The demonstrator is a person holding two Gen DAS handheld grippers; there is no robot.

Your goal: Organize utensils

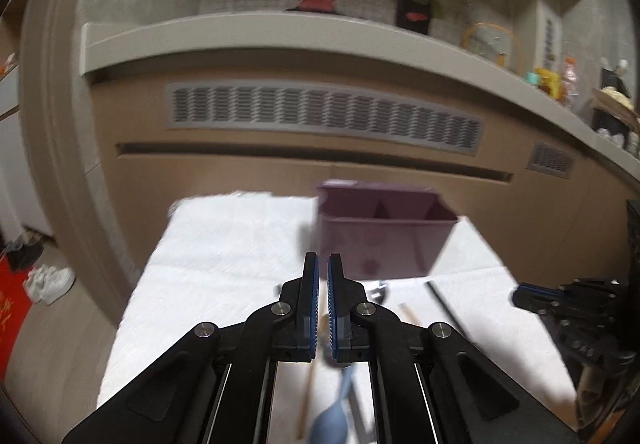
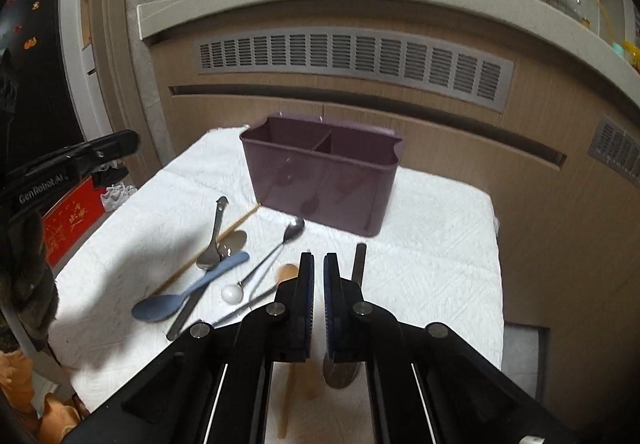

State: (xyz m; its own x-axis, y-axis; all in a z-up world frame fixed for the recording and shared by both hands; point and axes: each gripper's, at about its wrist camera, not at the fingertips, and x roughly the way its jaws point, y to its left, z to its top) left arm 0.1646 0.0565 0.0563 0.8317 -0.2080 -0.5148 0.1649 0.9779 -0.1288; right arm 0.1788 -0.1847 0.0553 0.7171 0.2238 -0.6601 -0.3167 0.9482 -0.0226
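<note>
Left gripper (image 1: 323, 264): jaws drawn narrow, nothing seen between the pads; centre of the left wrist view, above the white cloth.
Right gripper (image 2: 319, 264): jaws narrow, nothing seen between the pads; lower centre of the right wrist view.
Purple caddy (image 2: 320, 180): upright, two compartments, both bare inside; at the cloth's far edge, close to the wooden panel.
Utensils: blue spoon (image 2: 188, 292), steel spoon (image 2: 211, 240), white-ended spoon (image 2: 264, 260) and a chopstick (image 2: 208, 248) lie crossed, left of centre, apart from the caddy.
Black chopstick (image 2: 359, 262): just right of the right gripper's tips.
White cloth (image 2: 440, 244): right half bare up to its edge; left edge drops to floor.
Open room: bare strip between caddy and grippers.
</note>
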